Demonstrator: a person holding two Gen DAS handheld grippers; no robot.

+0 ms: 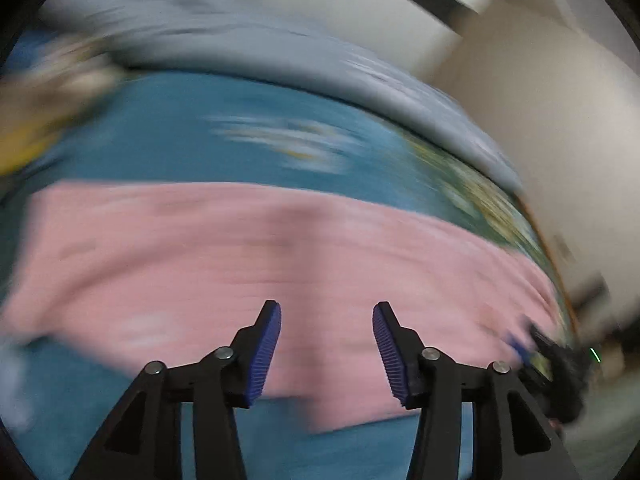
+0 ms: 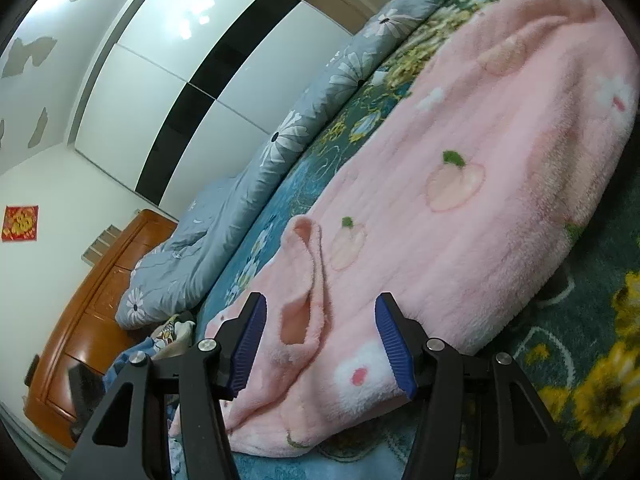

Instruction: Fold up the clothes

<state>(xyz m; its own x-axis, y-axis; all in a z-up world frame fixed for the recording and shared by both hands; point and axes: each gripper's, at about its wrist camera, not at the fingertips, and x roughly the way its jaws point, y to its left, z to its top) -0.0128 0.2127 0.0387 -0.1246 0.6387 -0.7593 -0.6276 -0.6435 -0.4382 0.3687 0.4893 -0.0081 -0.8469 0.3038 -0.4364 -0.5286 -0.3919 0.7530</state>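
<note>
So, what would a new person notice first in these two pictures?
First, the fluffy pink garment with peach prints, spread wide over the teal floral bedspread. Then the grey daisy quilt along its far edge. Both the left gripper and the right gripper stand open.

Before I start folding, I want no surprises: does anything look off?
Mostly fine. The pink fleece garment lies spread on the bed cover, but a loose strip near the right claw is curled up. The wall shows peeled patches. Left view is blurred.
</note>
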